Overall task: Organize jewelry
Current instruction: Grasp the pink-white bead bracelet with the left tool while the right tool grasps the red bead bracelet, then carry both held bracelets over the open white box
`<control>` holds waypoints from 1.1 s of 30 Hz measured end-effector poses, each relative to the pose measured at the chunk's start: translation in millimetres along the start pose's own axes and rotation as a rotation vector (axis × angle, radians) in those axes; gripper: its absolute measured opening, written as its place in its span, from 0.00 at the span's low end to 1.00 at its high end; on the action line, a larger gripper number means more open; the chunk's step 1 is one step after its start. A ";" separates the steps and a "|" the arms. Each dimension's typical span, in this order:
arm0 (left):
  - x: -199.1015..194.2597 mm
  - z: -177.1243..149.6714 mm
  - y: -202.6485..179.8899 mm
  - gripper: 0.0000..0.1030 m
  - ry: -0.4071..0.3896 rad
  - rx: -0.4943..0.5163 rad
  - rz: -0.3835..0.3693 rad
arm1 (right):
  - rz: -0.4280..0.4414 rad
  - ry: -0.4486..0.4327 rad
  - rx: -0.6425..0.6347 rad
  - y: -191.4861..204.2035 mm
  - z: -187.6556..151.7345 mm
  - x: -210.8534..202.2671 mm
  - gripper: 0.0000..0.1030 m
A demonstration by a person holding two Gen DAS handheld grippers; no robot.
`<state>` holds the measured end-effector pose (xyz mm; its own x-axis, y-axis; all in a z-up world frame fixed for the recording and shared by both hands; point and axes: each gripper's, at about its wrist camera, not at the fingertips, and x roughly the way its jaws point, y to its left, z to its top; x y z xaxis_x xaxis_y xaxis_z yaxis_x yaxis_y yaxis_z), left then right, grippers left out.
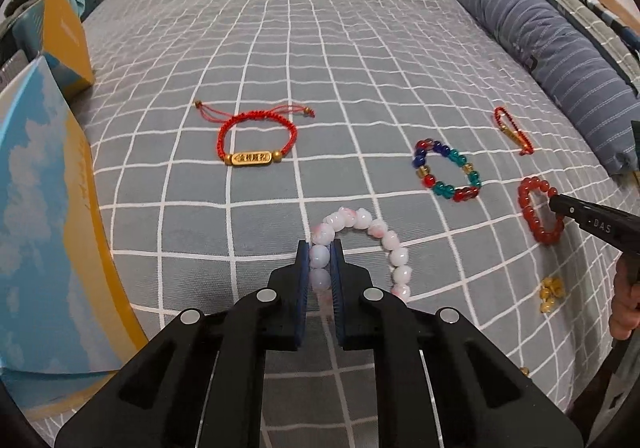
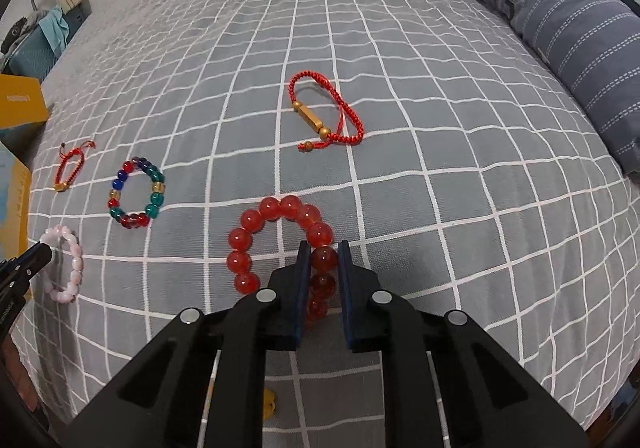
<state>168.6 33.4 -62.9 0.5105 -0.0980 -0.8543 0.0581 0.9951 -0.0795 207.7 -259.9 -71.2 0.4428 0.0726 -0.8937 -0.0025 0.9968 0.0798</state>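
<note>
My left gripper (image 1: 320,254) is shut on the pink-and-white bead bracelet (image 1: 376,228), which lies on the grey checked bedspread (image 1: 304,60); it also shows in the right wrist view (image 2: 70,264). My right gripper (image 2: 324,254) is shut on the red bead bracelet (image 2: 280,208), also seen in the left wrist view (image 1: 532,208). A multicoloured bead bracelet (image 1: 446,170) (image 2: 136,194) lies between them. A red cord bracelet with a gold plate (image 1: 256,138) (image 2: 70,168) lies far left. A second red cord bracelet (image 2: 326,114) (image 1: 514,130) lies farther back.
A blue-and-yellow box (image 1: 44,216) stands at the bed's left, with a yellow box (image 1: 64,32) behind it. A striped blue pillow (image 1: 548,44) (image 2: 560,8) lies along the right. Small amber beads (image 1: 551,292) lie near the front right.
</note>
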 end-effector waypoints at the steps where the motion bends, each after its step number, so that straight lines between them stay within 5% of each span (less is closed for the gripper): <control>1: -3.0 0.5 -0.9 0.10 -0.003 0.002 -0.002 | 0.002 -0.004 0.001 0.4 -0.2 -2.0 0.13; 33: -83.5 36.0 -10.1 0.10 -0.111 0.007 0.005 | 0.024 -0.165 -0.049 22.8 8.3 -86.3 0.12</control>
<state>156.3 31.3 27.7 0.6027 -0.0941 -0.7924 0.0615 0.9955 -0.0715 177.0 -243.7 11.4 0.5833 0.0944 -0.8068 -0.0572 0.9955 0.0751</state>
